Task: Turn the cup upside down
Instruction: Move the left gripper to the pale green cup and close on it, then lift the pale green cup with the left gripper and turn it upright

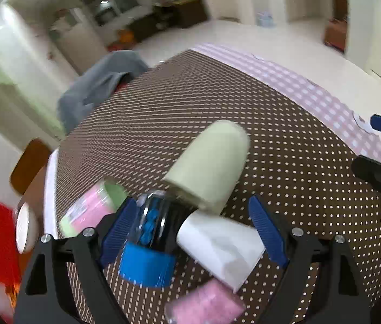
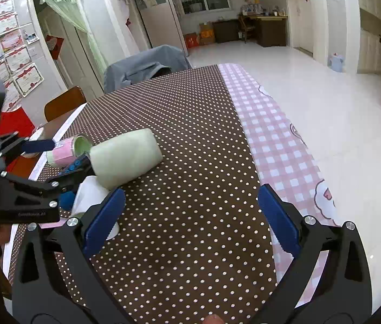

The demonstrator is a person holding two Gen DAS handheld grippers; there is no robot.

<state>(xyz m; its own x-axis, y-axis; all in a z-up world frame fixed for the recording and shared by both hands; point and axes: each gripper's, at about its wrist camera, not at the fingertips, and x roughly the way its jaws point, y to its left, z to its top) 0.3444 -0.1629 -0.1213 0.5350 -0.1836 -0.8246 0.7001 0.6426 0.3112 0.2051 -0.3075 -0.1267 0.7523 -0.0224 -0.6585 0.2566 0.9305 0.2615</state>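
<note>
Two hand-held grippers are in view, and one cup. The pale green cup (image 1: 209, 167) lies on its side on the brown polka-dot tablecloth (image 1: 285, 135), its matte body widening toward the near left end and its rounded closed end pointing far right. Around its near end sit several other things: one pink-and-green container (image 1: 93, 210) lying to the left, one clear jar with a blue lid (image 1: 147, 245) and blue pieces inside, one white cup (image 1: 217, 243) on its side, and one pink packet (image 1: 206, 307) nearest the camera.

The left gripper (image 1: 190, 232) stands wide open, its two blue pads on either side of the jar and white cup, gripping neither; the green cup lies just beyond its tips. The right gripper (image 2: 190, 218) is also spread wide with nothing between its pads, over bare dotted cloth to the right of the cluster.

Only the right wrist view shows the left gripper from outside, at the left edge beside the green cup (image 2: 127, 158), along with a pink checked cloth (image 2: 277, 145) running down the table's right side, certificates on the far left wall, and a chair draped with a grey garment (image 2: 144, 64). The left wrist view is motion-blurred, but it alone shows the pink packet and the jar's contents.
</note>
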